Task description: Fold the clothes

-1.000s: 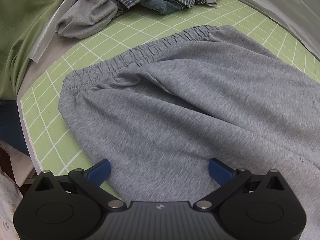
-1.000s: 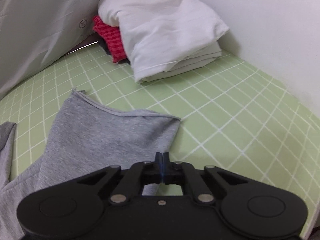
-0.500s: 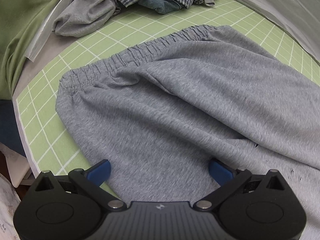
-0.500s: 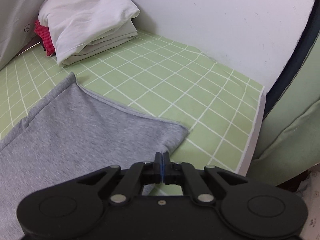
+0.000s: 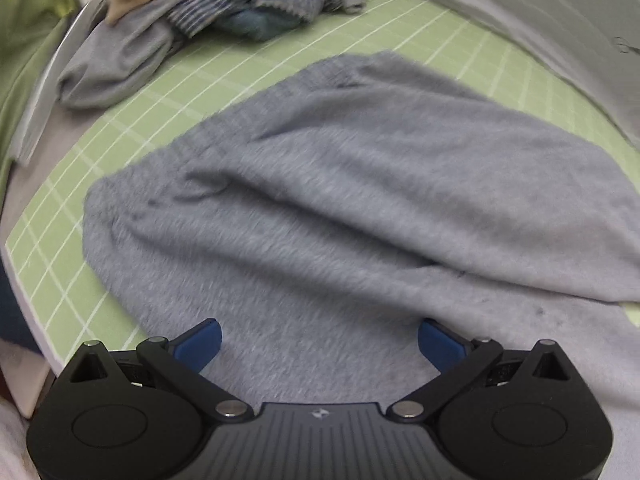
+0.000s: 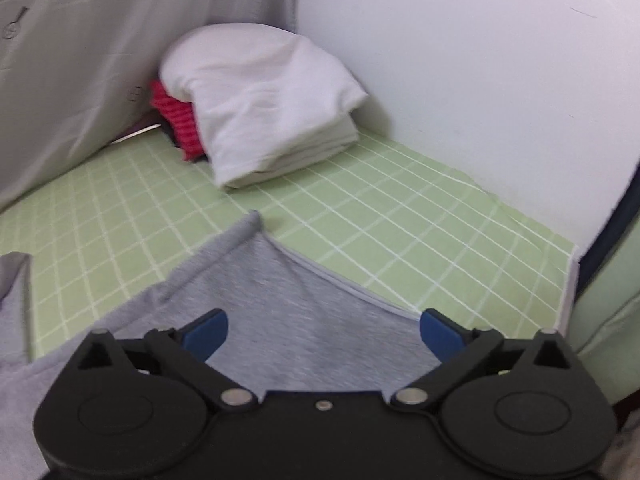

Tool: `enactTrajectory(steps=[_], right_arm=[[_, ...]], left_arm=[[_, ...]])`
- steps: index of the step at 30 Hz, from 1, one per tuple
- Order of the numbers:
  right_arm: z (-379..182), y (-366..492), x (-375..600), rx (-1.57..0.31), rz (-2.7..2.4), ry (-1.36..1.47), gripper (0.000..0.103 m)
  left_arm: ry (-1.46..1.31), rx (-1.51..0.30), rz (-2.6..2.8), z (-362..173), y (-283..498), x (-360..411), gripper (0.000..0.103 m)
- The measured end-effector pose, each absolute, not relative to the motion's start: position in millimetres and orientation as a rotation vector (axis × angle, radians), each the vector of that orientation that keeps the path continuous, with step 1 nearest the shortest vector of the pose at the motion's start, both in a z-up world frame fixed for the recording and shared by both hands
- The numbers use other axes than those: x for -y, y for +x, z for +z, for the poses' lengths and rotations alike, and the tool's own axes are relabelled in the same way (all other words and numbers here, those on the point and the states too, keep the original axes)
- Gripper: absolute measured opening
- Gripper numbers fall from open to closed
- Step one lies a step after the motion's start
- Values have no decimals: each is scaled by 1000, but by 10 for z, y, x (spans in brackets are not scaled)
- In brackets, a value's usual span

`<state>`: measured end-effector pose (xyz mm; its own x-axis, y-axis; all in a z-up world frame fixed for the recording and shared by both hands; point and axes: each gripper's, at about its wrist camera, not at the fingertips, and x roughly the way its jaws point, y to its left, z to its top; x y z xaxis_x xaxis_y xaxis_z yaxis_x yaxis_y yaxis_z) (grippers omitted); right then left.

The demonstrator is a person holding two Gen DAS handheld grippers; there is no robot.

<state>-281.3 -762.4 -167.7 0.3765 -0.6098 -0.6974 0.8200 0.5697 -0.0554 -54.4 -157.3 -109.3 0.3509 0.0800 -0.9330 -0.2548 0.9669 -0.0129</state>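
Grey sweatpants [image 5: 340, 200] lie spread on the green checked mat [image 5: 120, 132], waistband end toward the far left in the left wrist view. My left gripper [image 5: 318, 342] is open and empty just above the near part of the pants. In the right wrist view a leg end of the grey pants [image 6: 288, 300] lies on the mat with its hem running diagonally. My right gripper [image 6: 324, 330] is open over that leg end, with cloth between the blue pads [image 6: 206, 330] but not clamped.
A pile of unfolded clothes [image 5: 224, 12] sits at the far left corner of the mat. A stack of folded white and red clothes [image 6: 260, 100] stands at the back against the white wall [image 6: 480, 80]. The mat's edge [image 6: 570, 280] is on the right.
My right gripper has opened and let go of the pant leg, and its view has swung back toward the folded stack. The left gripper has drifted a little; the pants look slightly shifted and blurred.
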Motion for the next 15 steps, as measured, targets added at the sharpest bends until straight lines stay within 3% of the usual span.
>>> enactTrajectory(steps=[9, 15], right_arm=[[-1632, -1924, 6951, -706, -682, 377, 103], [-1764, -1290, 6544, -807, -482, 380, 103]], left_arm=[[-102, -1159, 178, -983, -99, 1462, 103], [-90, -1204, 165, -1185, 121, 1417, 103]])
